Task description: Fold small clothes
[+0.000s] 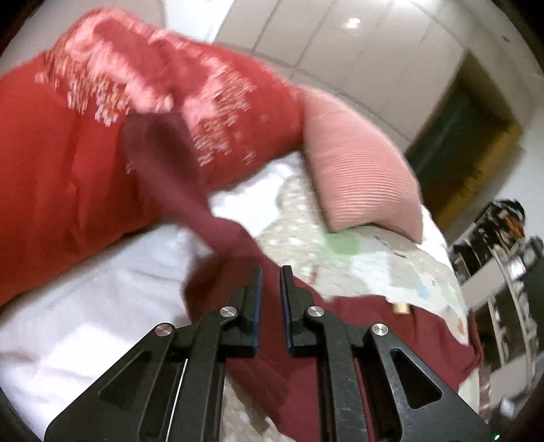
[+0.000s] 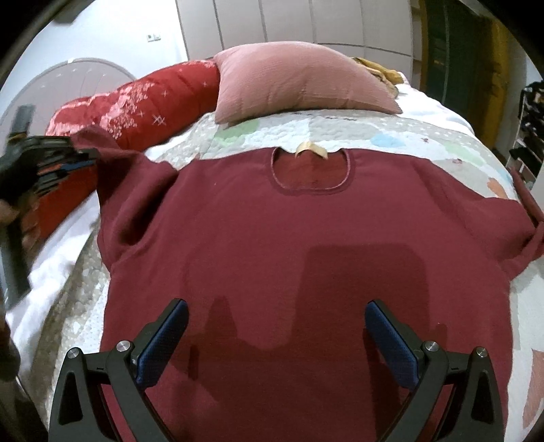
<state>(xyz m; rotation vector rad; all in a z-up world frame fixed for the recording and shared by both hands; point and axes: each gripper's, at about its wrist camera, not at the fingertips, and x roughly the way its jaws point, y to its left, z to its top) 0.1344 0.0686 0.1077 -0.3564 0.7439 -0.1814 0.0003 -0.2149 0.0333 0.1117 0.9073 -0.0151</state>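
Matt maroon knit shirt on stitched quilted cotton bedspread

Pillow: pink ribbed pillow on the patchwork quilt
Bolster: red patterned cushion touching the pillow's left side
Sheet: white bedsheet beside the quilt
Wall: pale wardrobe doors behind

R cam high over shirt; L cam low, close; both see pink pillow.

A quilted bed is seen, pink pillow and red cushion propped behind, pale wardrobe doors beyond.
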